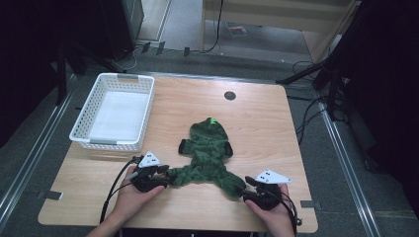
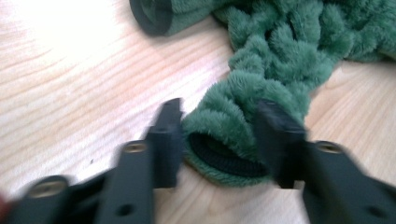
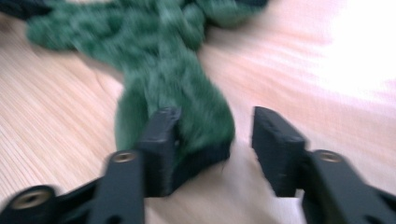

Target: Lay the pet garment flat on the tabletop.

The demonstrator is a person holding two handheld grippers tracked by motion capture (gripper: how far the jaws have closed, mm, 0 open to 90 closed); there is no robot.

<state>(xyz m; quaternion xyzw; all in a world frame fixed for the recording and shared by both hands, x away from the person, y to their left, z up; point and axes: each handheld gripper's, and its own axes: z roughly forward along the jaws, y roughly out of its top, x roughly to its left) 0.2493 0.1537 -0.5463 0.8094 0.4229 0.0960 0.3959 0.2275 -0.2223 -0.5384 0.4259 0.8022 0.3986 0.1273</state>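
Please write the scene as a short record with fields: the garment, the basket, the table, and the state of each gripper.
garment: green fleece one-piece garment, flat on the table, hood away from the person, legs spread toward the grippers
basket: white basket, far left of the table, nothing visible inside
table: wooden table
left gripper: open, jaws either side of one leg cuff
right gripper: open, at the other leg cuff, cuff against one jaw

no readable text, labels or numbers
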